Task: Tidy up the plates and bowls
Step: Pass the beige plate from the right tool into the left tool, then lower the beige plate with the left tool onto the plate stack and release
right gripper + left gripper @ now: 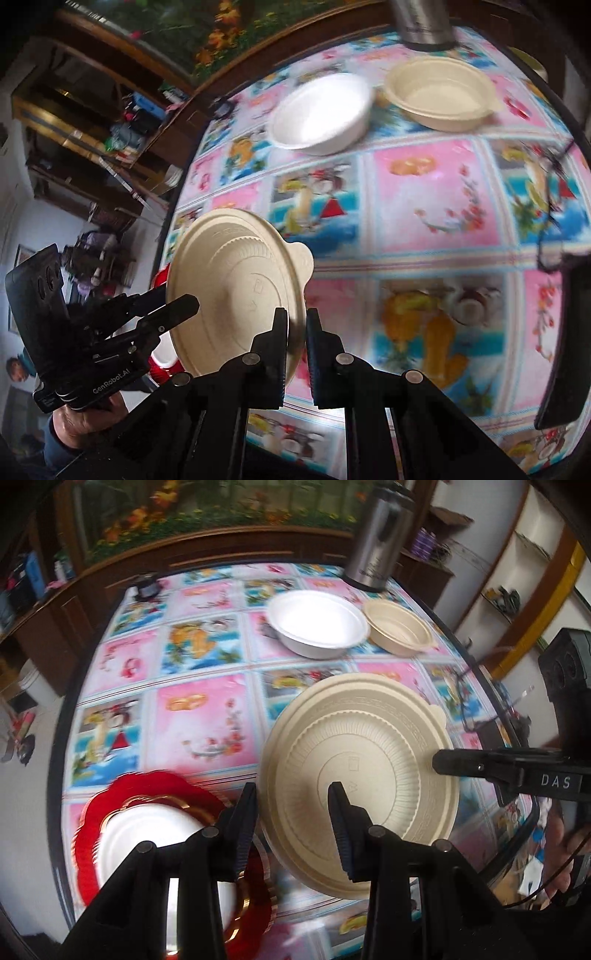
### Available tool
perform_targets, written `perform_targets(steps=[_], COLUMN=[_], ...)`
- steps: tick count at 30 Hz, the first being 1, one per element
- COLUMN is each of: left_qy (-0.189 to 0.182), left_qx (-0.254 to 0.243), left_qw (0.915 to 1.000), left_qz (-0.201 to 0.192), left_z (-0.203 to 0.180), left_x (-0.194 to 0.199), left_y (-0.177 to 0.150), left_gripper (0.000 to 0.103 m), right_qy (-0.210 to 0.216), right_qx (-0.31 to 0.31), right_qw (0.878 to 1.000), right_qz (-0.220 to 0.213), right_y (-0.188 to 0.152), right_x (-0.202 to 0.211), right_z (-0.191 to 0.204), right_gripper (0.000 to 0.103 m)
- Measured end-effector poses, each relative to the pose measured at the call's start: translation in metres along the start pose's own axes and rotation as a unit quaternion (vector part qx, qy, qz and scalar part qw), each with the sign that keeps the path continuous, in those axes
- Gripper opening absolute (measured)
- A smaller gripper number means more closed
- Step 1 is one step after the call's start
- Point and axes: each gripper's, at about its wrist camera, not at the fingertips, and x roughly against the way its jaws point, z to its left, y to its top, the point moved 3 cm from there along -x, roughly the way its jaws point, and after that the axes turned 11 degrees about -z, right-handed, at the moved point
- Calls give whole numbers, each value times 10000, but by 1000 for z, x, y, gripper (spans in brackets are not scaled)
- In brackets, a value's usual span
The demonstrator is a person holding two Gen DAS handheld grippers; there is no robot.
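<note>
A beige ribbed plate hangs tilted above the table, held from two sides. My left gripper is shut on its near rim, one finger lying on the plate's face. At the opposite rim, beside the plate's tab, my right gripper is shut on the edge. Below the left gripper a red gold-trimmed plate holds a white plate. A white bowl and a beige bowl stand side by side at the far end.
The table wears a pink and blue picture cloth. A steel flask stands behind the bowls and a small dark object sits at the far left corner. Thin dark cables lie along the right edge. Wooden cabinets surround the table.
</note>
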Motion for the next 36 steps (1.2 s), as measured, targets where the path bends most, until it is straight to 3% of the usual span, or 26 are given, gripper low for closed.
perform_targets(steps=[21,36], left_qy=[842,1085], left_qx=[1199,1606], left_qw=[9887,9810], left_qz=[-314,-28], left_z=[111,150], left_x=[61,48], left_y=[-37,-75], left_gripper=[41,41], right_qy=[676,624], right_qx=[1055,947], right_qw=[9891,9827], right_qz=[779,1461], right_y=[-9,-35], right_x=[-72,-126], right_z=[120,139], right_gripper=[11,11])
